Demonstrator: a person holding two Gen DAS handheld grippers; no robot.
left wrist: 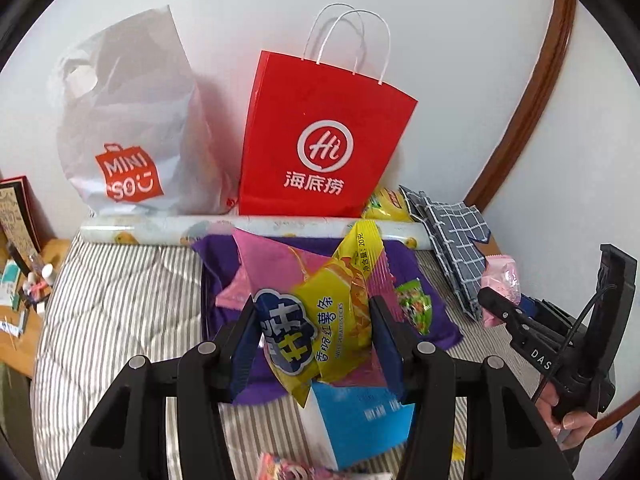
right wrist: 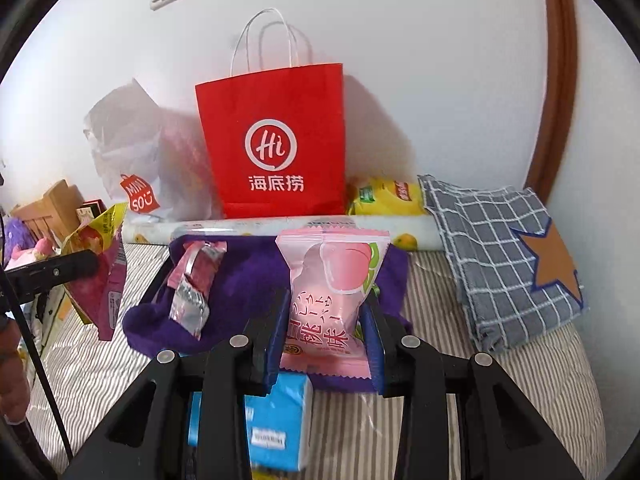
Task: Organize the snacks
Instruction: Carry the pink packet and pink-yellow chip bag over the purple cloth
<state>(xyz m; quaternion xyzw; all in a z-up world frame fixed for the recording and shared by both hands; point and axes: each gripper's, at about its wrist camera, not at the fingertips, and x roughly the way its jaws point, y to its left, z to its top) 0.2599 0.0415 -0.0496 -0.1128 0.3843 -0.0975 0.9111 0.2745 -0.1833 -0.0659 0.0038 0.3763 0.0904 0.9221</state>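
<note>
My left gripper [left wrist: 314,312] is shut on a yellow and pink sweet-potato-stick packet [left wrist: 328,304], held above the purple cloth [left wrist: 428,308]. My right gripper [right wrist: 325,312] is shut on a pink peach-flavour packet [right wrist: 332,296], also raised over the purple cloth [right wrist: 244,276]. The right gripper [left wrist: 500,308] shows at the right edge of the left wrist view with its pink packet [left wrist: 502,280]. A red paper bag [left wrist: 320,136] [right wrist: 276,148] with white handles stands against the wall behind. A small pink and silver packet [right wrist: 196,284] and a green candy packet [left wrist: 414,304] lie on the cloth.
A white plastic Miniso bag [left wrist: 128,128] leans left of the red bag. A printed roll [left wrist: 160,230] lies along the wall. A checked grey cloth [right wrist: 504,256] and a yellow packet [right wrist: 384,196] sit at right. A blue box [right wrist: 276,428] lies below on the striped bedding [left wrist: 120,300].
</note>
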